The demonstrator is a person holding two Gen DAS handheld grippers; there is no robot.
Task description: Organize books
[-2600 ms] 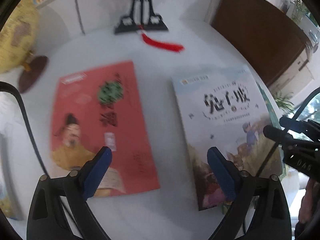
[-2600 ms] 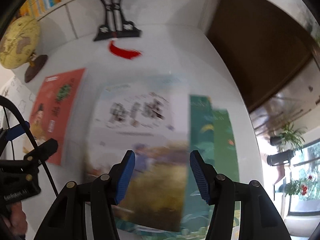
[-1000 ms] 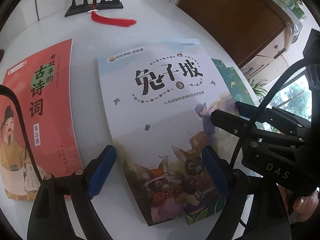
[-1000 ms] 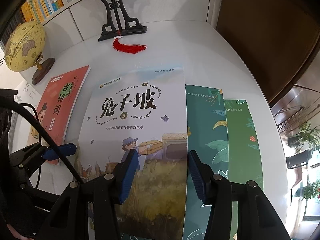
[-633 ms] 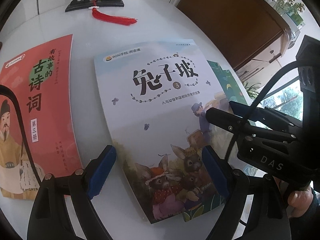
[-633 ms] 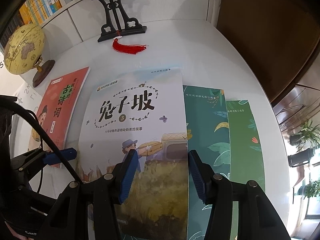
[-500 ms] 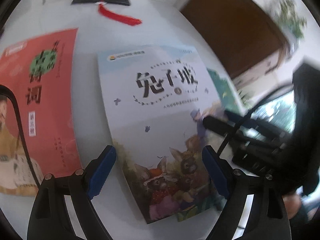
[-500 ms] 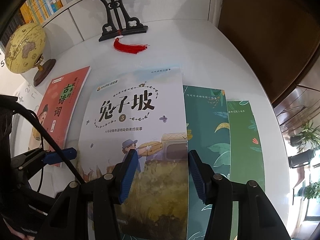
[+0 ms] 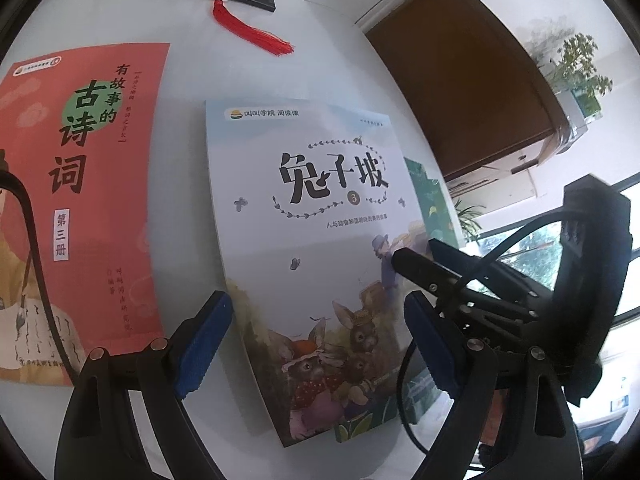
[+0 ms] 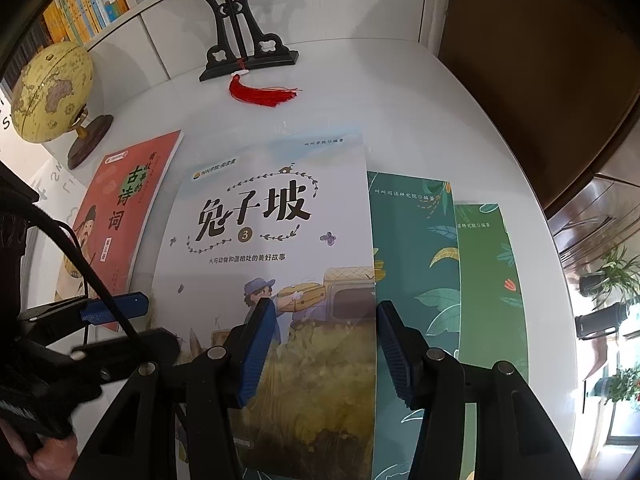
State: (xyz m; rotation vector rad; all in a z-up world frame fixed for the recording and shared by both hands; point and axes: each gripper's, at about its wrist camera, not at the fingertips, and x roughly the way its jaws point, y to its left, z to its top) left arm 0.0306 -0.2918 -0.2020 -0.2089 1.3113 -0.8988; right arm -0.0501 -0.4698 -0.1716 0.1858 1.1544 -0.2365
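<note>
A pale blue rabbit book [image 9: 312, 248] [image 10: 272, 248] lies flat on the white table, on top of two green books [image 10: 412, 264] [image 10: 488, 280] that stick out to its right. A red poetry book [image 9: 80, 184] [image 10: 120, 216] lies to its left. My left gripper [image 9: 316, 344] is open and empty, low over the rabbit book's near left part. My right gripper [image 10: 320, 344] is open and empty, over the rabbit book's right edge. The right gripper also shows in the left wrist view [image 9: 416, 260], and the left gripper in the right wrist view [image 10: 132, 320].
A black ornament stand [image 10: 240, 52] with a red tassel [image 10: 260, 94] stands at the back of the table. A yellow globe [image 10: 52, 92] stands at the back left. A shelf of books [image 10: 84, 0] is behind. A dark wooden cabinet [image 10: 540, 80] borders the table's right edge.
My left gripper has drifted slightly, so the books sit a little further right and lower in its view. The right gripper and the books have barely moved.
</note>
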